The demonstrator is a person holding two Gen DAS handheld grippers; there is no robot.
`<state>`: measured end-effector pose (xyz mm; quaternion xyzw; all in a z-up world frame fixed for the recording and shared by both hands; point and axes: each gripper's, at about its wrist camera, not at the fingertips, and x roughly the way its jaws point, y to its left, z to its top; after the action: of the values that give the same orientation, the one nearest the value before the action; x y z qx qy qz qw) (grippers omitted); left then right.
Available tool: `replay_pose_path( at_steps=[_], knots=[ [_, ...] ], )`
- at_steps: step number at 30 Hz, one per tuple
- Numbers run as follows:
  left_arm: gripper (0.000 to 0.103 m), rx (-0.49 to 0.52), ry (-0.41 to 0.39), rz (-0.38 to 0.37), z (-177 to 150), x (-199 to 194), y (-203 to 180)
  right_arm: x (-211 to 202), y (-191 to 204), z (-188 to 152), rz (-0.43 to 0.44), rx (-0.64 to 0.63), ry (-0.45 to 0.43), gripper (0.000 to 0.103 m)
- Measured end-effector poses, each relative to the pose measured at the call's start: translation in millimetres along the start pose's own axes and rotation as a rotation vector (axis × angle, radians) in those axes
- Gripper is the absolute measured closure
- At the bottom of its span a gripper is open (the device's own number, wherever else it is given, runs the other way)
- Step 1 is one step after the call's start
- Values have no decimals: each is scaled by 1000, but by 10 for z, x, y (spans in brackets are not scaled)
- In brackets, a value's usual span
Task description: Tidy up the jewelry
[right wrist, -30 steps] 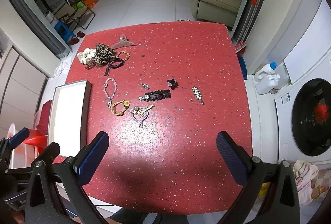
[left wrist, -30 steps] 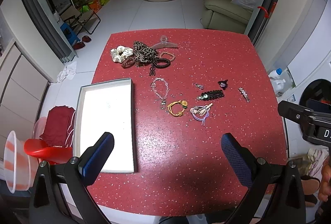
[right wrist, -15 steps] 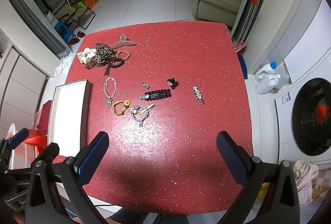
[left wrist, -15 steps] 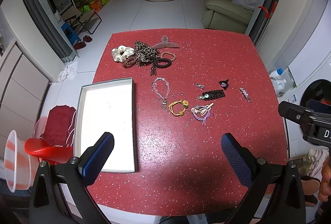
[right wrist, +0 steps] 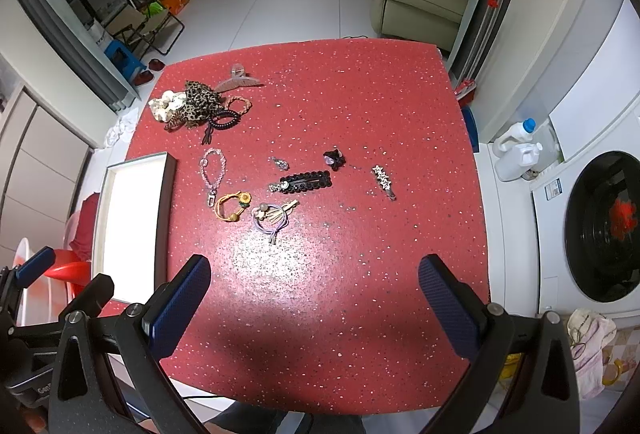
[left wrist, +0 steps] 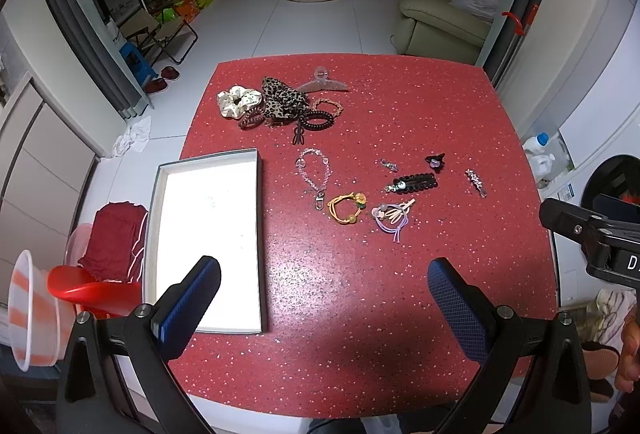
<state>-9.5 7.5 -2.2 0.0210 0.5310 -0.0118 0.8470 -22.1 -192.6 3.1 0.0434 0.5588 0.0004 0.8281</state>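
A white open box (left wrist: 210,234) (right wrist: 132,222) lies at the left of the red table (left wrist: 380,314) (right wrist: 360,105). Jewelry lies mid-table: a pink bead bracelet (left wrist: 314,171) (right wrist: 213,171), a yellow hair tie (left wrist: 346,207) (right wrist: 232,205), a purple hair tie (left wrist: 392,218) (right wrist: 272,218), a black clip (left wrist: 412,181) (right wrist: 306,181), a star clip (left wrist: 476,182) (right wrist: 384,179). Scrunchies and a claw clip (left wrist: 324,83) (right wrist: 238,79) are piled at the far left. My left gripper (left wrist: 324,290) and right gripper (right wrist: 314,286) are open and empty, above the near table edge.
A washing machine (right wrist: 592,230) and detergent bottles (right wrist: 520,149) stand right of the table. A red stool (left wrist: 88,286) and a cup (left wrist: 28,310) are at the left. A sofa (left wrist: 440,17) is beyond the far edge.
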Motion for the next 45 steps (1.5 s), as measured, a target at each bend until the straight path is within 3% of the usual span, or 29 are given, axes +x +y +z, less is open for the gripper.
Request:
replay_pose_path(
  at_steps=[45],
  knots=[
    [0, -9, 25, 2, -5, 94, 21, 152, 5, -14, -1, -2, 29, 0]
  ],
)
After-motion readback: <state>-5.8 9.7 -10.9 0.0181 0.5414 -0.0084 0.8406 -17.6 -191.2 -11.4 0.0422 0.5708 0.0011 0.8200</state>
